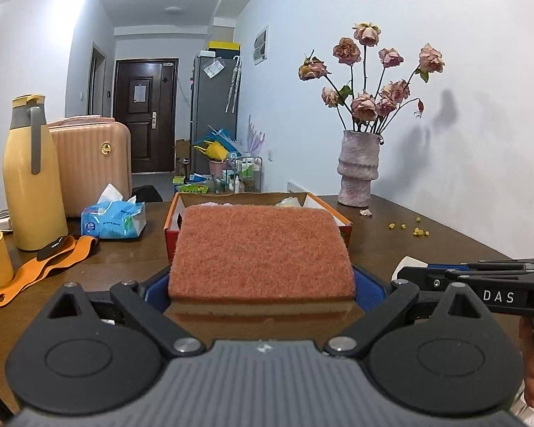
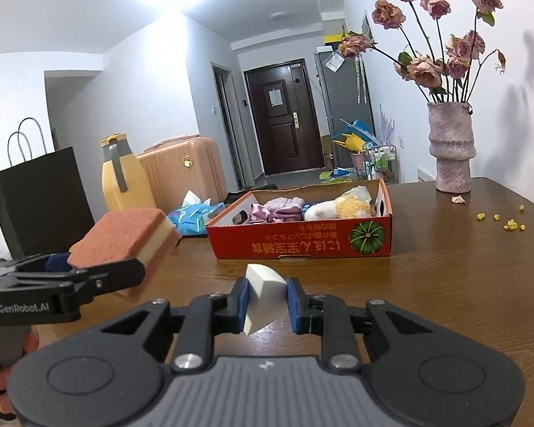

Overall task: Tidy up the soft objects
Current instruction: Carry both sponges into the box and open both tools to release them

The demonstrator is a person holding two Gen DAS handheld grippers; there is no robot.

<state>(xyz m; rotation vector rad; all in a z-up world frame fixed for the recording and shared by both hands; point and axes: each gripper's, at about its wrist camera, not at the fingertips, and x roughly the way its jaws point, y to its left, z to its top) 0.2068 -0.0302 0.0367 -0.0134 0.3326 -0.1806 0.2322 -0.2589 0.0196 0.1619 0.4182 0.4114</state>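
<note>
Sponge (image 1: 261,252): orange-brown on top, pale yellow below; it is up off the table, near the camera.
Left gripper (image 1: 262,293): its blue pads squeeze the sponge from both sides.
Box (image 1: 343,222): an open red cardboard box, just behind the sponge, a bit farther away.
Table (image 1: 427,245): brown wood.
Far right: a vase (image 1: 357,169) of dried roses, by the wall.
Left side: a yellow jug (image 1: 30,181) and a blue tissue pack (image 1: 114,219).
Right edge: the other gripper (image 1: 423,277) pokes in; I cannot tell from here what it holds.

Right view
White block (image 2: 263,297): a soft white block, close to the camera, above the table.
Right gripper (image 2: 266,304): its blue pads pinch the white block.
Box, again: straight ahead and farther off, with pink cloth (image 2: 277,210) and a white and yellow bundle (image 2: 338,208) inside.
Sponge, again: at the left, held up in the left gripper, nearer than the box.
Far left: a black paper bag (image 2: 42,199).
</note>
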